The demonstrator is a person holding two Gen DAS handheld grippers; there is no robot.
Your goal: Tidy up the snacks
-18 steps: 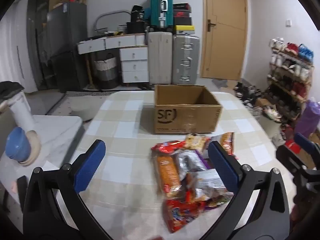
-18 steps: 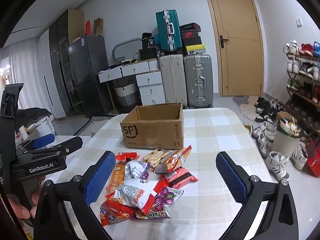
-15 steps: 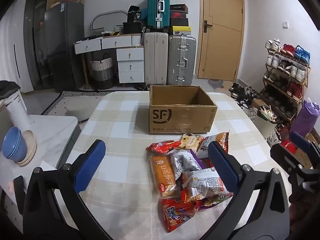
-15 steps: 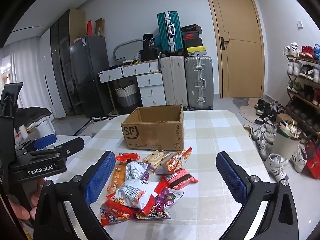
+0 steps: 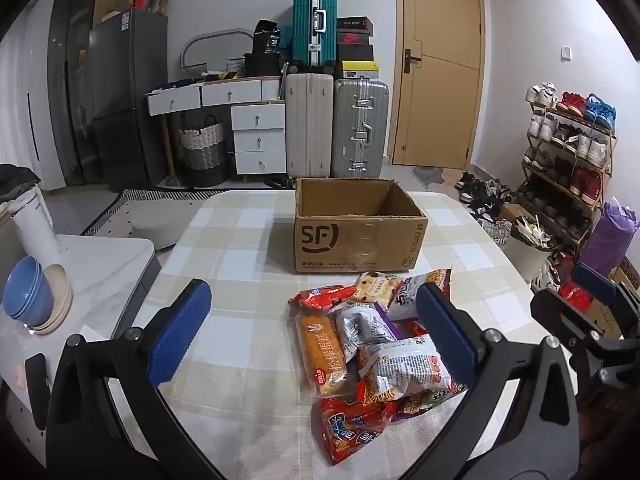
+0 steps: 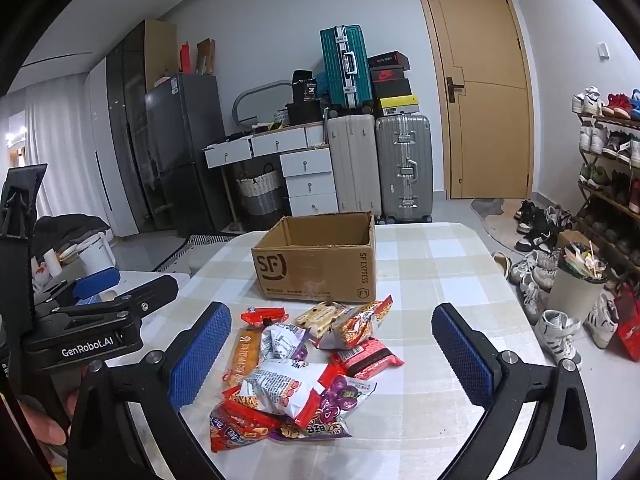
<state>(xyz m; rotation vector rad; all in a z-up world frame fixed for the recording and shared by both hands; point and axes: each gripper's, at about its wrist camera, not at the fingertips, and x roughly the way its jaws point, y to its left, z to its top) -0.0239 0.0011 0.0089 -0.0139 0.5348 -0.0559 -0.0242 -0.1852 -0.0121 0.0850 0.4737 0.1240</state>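
Two grippers hover above the checked tablecloth (image 5: pixel 240 248), both with blue-padded jaws spread wide and nothing between the pads. The left gripper (image 5: pixel 308 330) points down toward the table in front of the SF cardboard box (image 5: pixel 356 240); its right pad overlaps the snack pile (image 5: pixel 372 344) in view without touching it. The right gripper (image 6: pixel 332 354) frames the same heap from the other side.

That pile of snack packets lies loose on the tablecloth just in front of the box, nearest packets almost at its front wall: an orange cake bar (image 5: pixel 322 346), a white crisp bag (image 6: pixel 280 386), red wrappers and a purple sweet packet (image 6: pixel 340 392). The box stands open and upright, and no packet shows inside it.
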